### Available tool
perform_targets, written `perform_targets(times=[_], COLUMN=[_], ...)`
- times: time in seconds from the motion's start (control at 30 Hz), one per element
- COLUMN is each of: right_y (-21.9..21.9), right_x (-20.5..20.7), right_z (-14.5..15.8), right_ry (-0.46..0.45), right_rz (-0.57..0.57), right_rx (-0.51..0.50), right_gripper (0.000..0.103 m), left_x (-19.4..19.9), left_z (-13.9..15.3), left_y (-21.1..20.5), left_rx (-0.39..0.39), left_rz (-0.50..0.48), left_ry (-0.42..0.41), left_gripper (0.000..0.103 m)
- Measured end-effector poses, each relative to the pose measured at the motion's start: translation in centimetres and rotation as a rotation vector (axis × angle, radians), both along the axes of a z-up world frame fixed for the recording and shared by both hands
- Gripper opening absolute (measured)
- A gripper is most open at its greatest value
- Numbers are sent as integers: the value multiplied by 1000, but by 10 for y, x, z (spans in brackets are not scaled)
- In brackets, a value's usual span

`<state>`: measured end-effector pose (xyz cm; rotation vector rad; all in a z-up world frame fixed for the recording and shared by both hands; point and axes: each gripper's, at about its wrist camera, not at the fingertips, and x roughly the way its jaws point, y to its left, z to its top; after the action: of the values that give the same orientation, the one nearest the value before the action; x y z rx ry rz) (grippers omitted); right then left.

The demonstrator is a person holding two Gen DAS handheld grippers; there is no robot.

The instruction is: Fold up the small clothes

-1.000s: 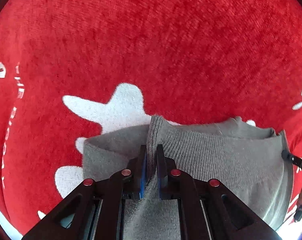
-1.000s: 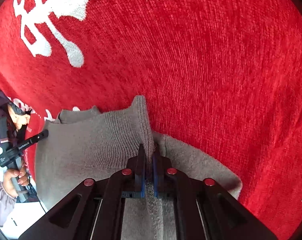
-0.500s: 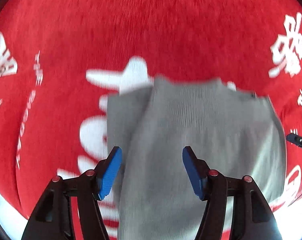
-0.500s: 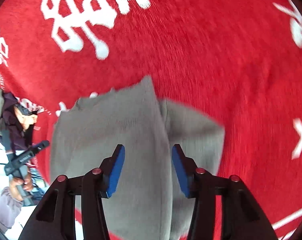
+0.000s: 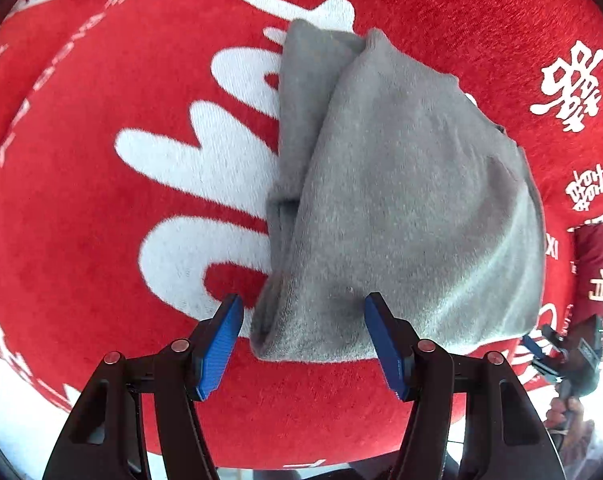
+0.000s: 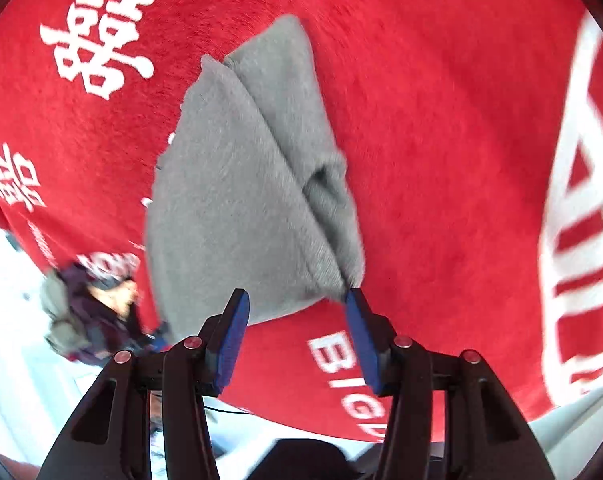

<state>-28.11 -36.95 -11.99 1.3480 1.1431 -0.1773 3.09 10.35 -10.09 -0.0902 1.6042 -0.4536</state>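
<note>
Left wrist view: left gripper (image 5: pixel 303 330) with blue-padded jaws apart, nothing pinched; near hem of the folded grey knit garment (image 5: pixel 401 208) sitting just past the tips, untouched. Garment lying flat on the red cloth (image 5: pixel 81 208) covering the worktop, one layer doubled over another, close to the near edge. Big white lettering under and left of it, too cropped to read; small white "THE" near the top left, white Chinese characters along the right side. Other gripper (image 5: pixel 557 350) blurry at the lower right.

Right wrist view: right gripper (image 6: pixel 295 334), jaws also apart, gripping nothing, grey garment's near corner just beyond the right pad. White "囍" character (image 6: pixel 101 28) upper left, "BIG" printed near the worktop's near edge, larger white letters blurred at right. Blurry person (image 6: pixel 93 316) at the left edge.
</note>
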Motion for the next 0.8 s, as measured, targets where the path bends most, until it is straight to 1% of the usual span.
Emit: perform_targets(times=[0.07, 0.1, 0.17, 0.2, 0.23, 0.27, 0.3, 0.33, 0.4, 0.47, 0.53, 0.57, 0.63, 0.67, 0.7, 0.73, 0.77, 0.8], right_y=[10, 15, 24, 26, 26, 27, 25, 24, 24, 24, 25, 26, 28, 28, 28, 29, 30, 32], right_x=[0, -3, 1, 5, 7, 14, 22, 28, 39, 40, 36, 32, 29, 27, 26, 26, 27, 28], right_z=[-8, -11, -16, -18, -19, -22, -18, -13, 11, 23, 17, 6, -9, -11, -10, -8, -6, -3], right_ry=[-22, -45, -52, -51, -49, -36, -9, -11, -43, -49, -14, 26, 69, 59, 53, 56, 65, 87], right_rz=[-49, -90, -110, -120, -129, -136, -122, -106, -16, 37, 68, 87, 117, 111, 104, 109, 124, 148], right_rx=[53, 85, 99, 98, 95, 88, 56, 26, -78, -124, -142, -150, -166, -161, -157, -160, -165, -172], right_gripper=[55, 55, 55, 53, 35, 8, 8, 7, 7, 7, 7, 7, 7, 7, 7, 7, 8, 8], left_x=[-2, -3, -4, -4, -4, -5, -6, -8, -11, -18, -22, -23, -24, -24, -26, -27, -30, -31], left_z=[-4, -5, -8, -8, -7, -5, -2, 3, 9, 10, 1, -3, -2, 1, 5, 9, 16, 22], left_y=[-1, -2, -5, -5, -4, -4, -5, -6, -8, -8, -6, -4, 2, 3, 4, 4, 7, 9], left_rx=[-32, -32, -26, -30, -33, -30, -25, -10, 17, 42, 67, 68, 56, 62, 93, 122, 151, 155], left_rz=[1, -4, -28, -30, -33, -44, -55, -75, -114, -141, -138, -123, -84, -74, -69, -67, -62, -56], left_ry=[6, -2, -10, -16, -22, -29, -41, -62, -98, -120, -121, -119, -127, -134, -144, -156, -181, -195], left_gripper=[62, 48, 28, 24, 19, 17, 17, 17, 17, 17, 17, 18, 18, 21, 31, 37, 47, 49])
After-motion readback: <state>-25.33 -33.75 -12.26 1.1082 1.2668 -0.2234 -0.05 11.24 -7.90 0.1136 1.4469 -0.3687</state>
